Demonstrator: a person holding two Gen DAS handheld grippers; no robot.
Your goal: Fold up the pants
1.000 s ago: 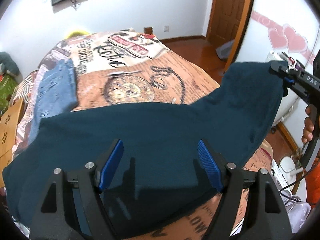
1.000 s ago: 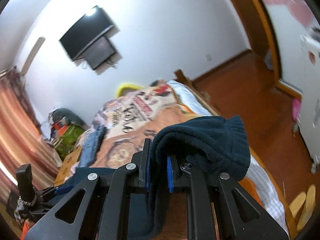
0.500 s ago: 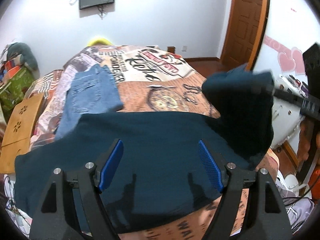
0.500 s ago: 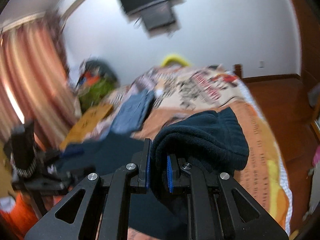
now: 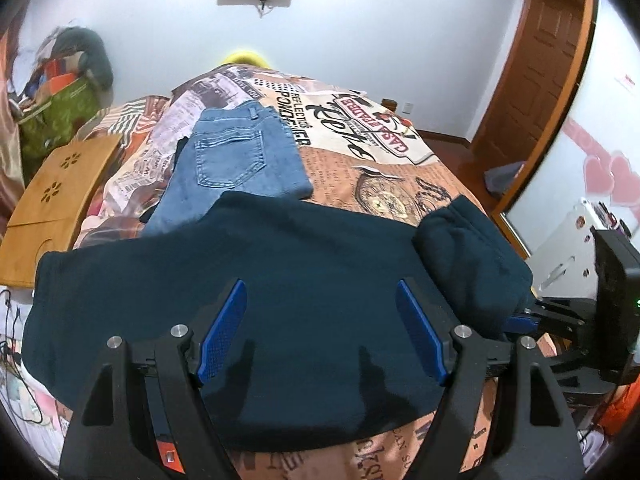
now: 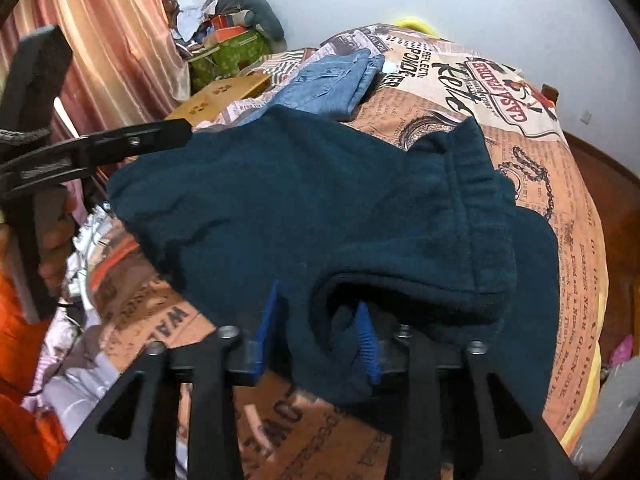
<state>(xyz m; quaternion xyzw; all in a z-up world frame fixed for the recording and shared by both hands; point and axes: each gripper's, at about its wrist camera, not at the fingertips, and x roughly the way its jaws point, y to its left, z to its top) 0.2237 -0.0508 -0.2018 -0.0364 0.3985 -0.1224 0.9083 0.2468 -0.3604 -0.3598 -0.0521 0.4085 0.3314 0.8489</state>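
Dark teal fleece pants lie across the near part of the bed, also in the right wrist view. Their waistband end is folded back over the rest at the right side. My left gripper hovers open and empty above the pants' middle. My right gripper has its jaws apart with a fold of the teal cloth lying loosely between the blue pads. It shows in the left wrist view at the right edge of the pants.
Folded blue jeans lie farther back on the printed bedspread. A wooden lap tray sits at the left of the bed. A green bag and clutter stand by the wall. A door is at the right.
My right gripper carried the waistband end over and down onto the pants, then opened its jaws. The left gripper stayed open above the pants.
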